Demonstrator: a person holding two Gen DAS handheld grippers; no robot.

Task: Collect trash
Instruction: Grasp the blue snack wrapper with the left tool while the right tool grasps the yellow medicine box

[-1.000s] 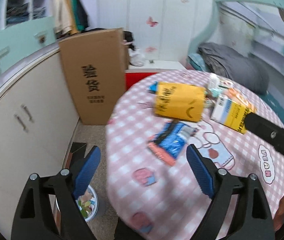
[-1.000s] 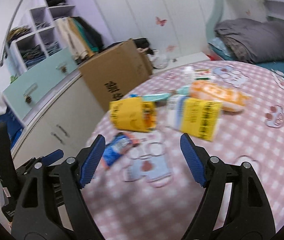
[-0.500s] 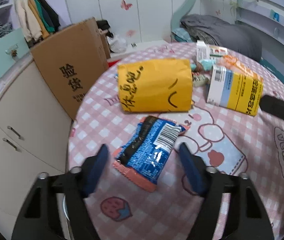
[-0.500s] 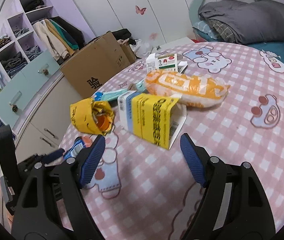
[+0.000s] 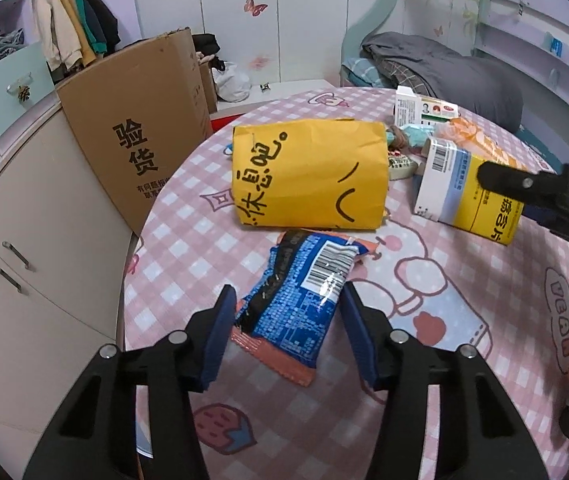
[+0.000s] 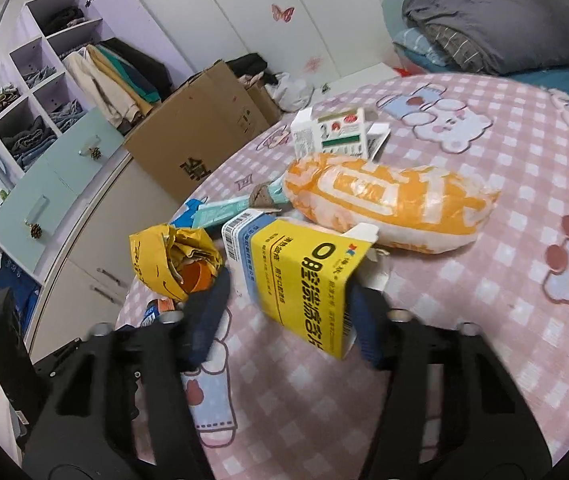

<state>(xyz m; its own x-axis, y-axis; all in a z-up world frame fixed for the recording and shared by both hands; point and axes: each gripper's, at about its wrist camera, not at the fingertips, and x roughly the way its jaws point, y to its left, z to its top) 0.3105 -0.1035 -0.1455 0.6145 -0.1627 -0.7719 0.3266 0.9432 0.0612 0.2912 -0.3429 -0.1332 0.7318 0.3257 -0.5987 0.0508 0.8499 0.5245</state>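
as both grippers are coming in low over the table (image 5: 464,320), their jaws have just been closing on separate pieces of trash. the left gripper (image 5: 286,338) is straddling the blue snack wrapper (image 5: 304,300), which is lying flat between its fingers; the pads look just beside its edges, not yet pressing. the right gripper (image 6: 288,320) is narrowing around the yellow box (image 6: 304,280); its right pad is touching the box's side, its left pad is blurred and apart. neither piece is being lifted yet, so both pickups are probably about to begin.
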